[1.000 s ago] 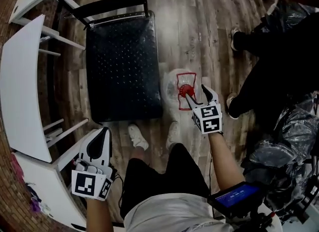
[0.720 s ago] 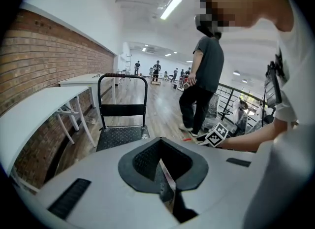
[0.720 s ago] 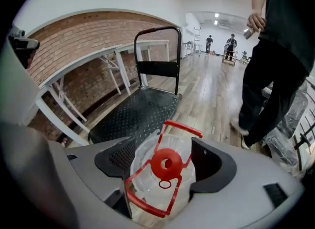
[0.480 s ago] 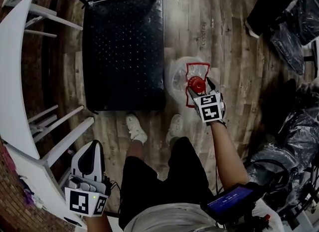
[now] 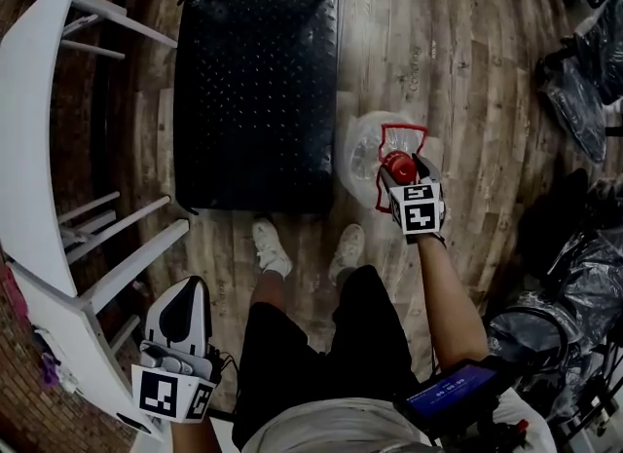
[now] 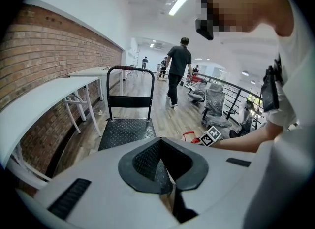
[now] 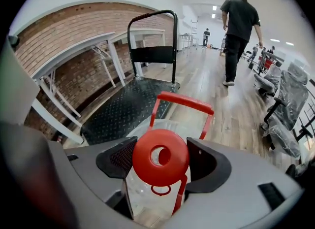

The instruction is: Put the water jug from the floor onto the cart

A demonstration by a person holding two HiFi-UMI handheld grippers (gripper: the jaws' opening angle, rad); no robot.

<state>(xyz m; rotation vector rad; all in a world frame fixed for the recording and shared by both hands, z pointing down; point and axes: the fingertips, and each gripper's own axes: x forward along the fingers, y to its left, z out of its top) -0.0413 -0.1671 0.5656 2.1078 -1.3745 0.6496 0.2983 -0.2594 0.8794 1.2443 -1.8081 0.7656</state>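
White tables (image 5: 34, 120) line the left edge. Beside them the left gripper (image 5: 187, 290) hangs low by the person's leg, its jaws pressed together on nothing. Next comes the black studded platform cart (image 5: 258, 81), standing on the wood floor (image 5: 487, 100). Just right of its near corner sits the clear water jug (image 5: 360, 154) — on the floor, red handle (image 5: 401, 130) up. The right gripper (image 5: 402, 172) straddles the jug's red cap (image 5: 397, 161), jaws wide and just now easing inward, not yet clamping it.
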